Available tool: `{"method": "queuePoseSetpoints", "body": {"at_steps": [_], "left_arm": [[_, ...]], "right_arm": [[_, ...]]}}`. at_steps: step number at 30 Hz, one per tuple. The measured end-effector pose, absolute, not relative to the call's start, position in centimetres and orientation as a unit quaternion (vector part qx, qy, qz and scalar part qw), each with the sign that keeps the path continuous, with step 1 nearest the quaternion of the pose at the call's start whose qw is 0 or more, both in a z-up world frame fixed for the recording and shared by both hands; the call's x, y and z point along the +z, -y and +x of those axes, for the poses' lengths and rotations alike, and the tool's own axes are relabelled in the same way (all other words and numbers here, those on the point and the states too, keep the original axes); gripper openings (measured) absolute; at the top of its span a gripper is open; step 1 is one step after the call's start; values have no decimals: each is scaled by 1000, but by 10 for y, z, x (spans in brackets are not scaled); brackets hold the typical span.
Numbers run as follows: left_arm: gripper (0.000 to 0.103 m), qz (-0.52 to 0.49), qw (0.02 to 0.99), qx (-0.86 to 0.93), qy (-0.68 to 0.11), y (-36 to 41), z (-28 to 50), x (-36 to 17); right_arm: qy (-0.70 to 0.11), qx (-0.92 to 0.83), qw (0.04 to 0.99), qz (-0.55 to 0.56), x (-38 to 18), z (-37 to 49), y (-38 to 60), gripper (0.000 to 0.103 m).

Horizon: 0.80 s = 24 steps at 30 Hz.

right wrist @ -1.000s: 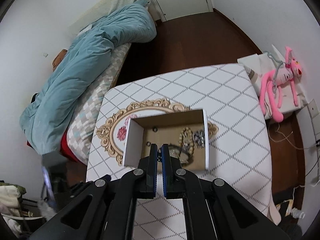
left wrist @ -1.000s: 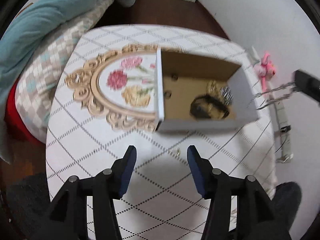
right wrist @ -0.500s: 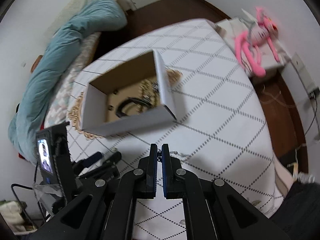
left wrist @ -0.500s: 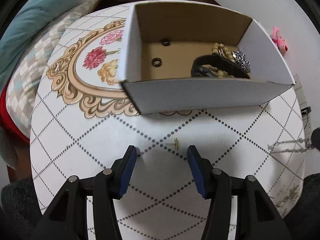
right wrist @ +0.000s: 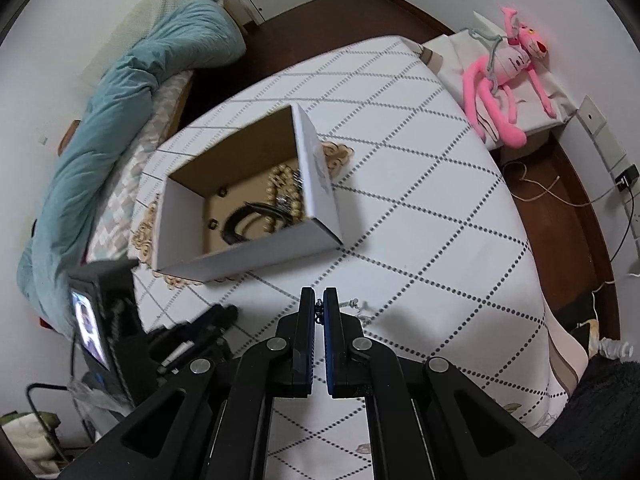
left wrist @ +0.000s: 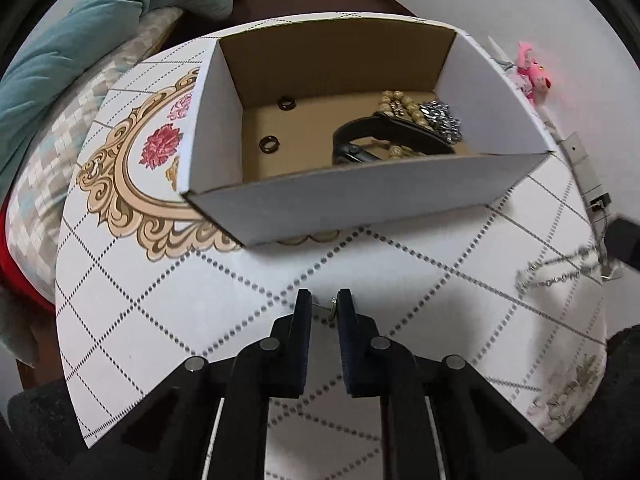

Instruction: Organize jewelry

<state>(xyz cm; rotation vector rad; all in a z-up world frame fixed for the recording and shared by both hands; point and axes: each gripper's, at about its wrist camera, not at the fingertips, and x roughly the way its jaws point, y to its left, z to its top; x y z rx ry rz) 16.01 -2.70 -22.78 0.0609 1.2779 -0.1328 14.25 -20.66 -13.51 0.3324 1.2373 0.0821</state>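
Note:
A white cardboard box (left wrist: pixel 360 200) (right wrist: pixel 248 258) stands on the round quilted table and holds two dark rings (left wrist: pixel 269 144), a black band (left wrist: pixel 392 132), gold beads and a silver piece. My left gripper (left wrist: pixel 323 308) is shut on a small gold earring (left wrist: pixel 331 307) at the table surface, in front of the box. My right gripper (right wrist: pixel 319 308) is shut on a silver chain (right wrist: pixel 354 306), which hangs from its tips over the table; the chain also shows in the left wrist view (left wrist: pixel 556 276).
The table (right wrist: pixel 420 200) has a floral gold-framed print (left wrist: pixel 132 184) beside the box. A bed with a teal duvet (right wrist: pixel 112 120) is at the left. A pink plush toy (right wrist: pixel 504 68) lies on a stand at the right. Cables run along the floor.
My left gripper has moved in on the gold earring and closed on it. My right gripper has swung away from over the box to the table's right side, still holding the chain.

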Motion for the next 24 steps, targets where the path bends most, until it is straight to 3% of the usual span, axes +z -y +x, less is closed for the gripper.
{"method": "queuePoseSetpoints", "body": {"at_steps": [7, 13, 22, 23, 24], "left_arm": [[10, -27, 814, -104, -571, 11, 154, -157], [10, -85, 828, -117, -542, -10, 206, -102], [12, -103, 802, -90, -582, -30, 261, -119], [14, -107, 796, -82, -590, -34, 266, -123], [24, -107, 794, -74, -594, -36, 267, -126]], "right_arm": [[-544, 93, 817, 169, -81, 157, 191, 4], [-526, 121, 829, 142, -51, 205, 172, 4], [-596, 155, 770, 165, -91, 285, 154, 5], [-607, 157, 759, 173, -98, 291, 154, 5], [-614, 155, 753, 177, -104, 295, 154, 5]]}}
